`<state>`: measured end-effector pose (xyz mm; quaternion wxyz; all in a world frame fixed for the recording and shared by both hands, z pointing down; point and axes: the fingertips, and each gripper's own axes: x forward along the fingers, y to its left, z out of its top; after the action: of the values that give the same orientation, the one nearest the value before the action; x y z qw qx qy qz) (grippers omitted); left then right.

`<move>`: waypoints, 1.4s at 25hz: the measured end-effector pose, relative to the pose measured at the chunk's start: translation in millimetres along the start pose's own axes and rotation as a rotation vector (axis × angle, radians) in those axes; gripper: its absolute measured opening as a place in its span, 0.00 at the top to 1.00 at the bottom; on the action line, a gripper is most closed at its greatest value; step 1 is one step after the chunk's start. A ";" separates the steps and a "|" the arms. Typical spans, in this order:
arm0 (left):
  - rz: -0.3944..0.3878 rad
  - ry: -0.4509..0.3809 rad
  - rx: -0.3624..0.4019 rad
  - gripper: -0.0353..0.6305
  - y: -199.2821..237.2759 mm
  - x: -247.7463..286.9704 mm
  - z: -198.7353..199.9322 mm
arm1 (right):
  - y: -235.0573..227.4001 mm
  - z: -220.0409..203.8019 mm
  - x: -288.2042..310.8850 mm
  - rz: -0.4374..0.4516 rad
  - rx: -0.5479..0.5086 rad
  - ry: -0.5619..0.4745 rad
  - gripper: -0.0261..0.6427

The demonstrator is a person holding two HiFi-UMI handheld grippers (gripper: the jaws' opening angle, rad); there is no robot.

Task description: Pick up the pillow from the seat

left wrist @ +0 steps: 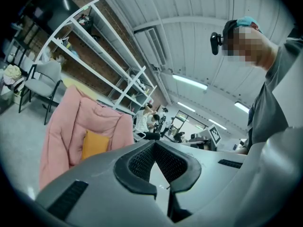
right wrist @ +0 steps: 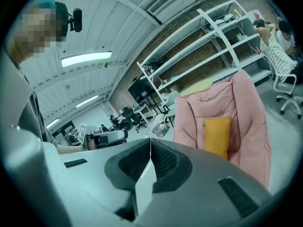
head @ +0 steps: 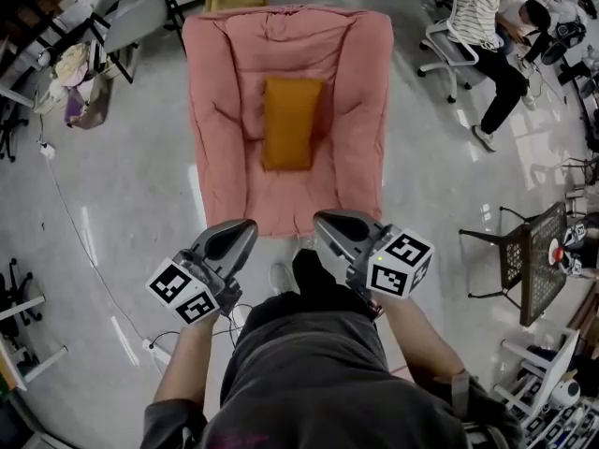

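Note:
An orange pillow (head: 291, 123) lies in the middle of a pink padded seat (head: 225, 82) on the floor ahead of me. My left gripper (head: 241, 229) and right gripper (head: 328, 224) hang side by side just short of the seat's near edge, both shut and empty. In the left gripper view the orange pillow (left wrist: 94, 144) shows to the left of the shut jaws against the pink seat (left wrist: 66, 122). In the right gripper view the orange pillow (right wrist: 217, 135) sits to the right of the jaws on the pink seat (right wrist: 246, 112).
A person (head: 487, 26) sits on an office chair at the back right. A grey chair (head: 122, 17) and a bag stand at the back left. A dark lattice chair (head: 524, 260) is on the right. White shelving (left wrist: 90, 56) lines the brick wall. A cable (head: 84, 251) trails across the floor.

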<state>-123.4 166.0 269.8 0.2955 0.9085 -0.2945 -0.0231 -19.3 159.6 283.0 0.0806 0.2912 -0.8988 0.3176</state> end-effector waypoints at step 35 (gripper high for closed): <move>0.220 0.265 -0.128 0.78 262.3 174.4 -132.5 | -299.0 -84.3 134.0 -0.024 0.075 0.270 0.92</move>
<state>-87.6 -31.4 546.4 0.3898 0.8451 -0.3488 0.1105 39.6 -39.5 550.1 0.1940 0.2594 -0.8637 0.3861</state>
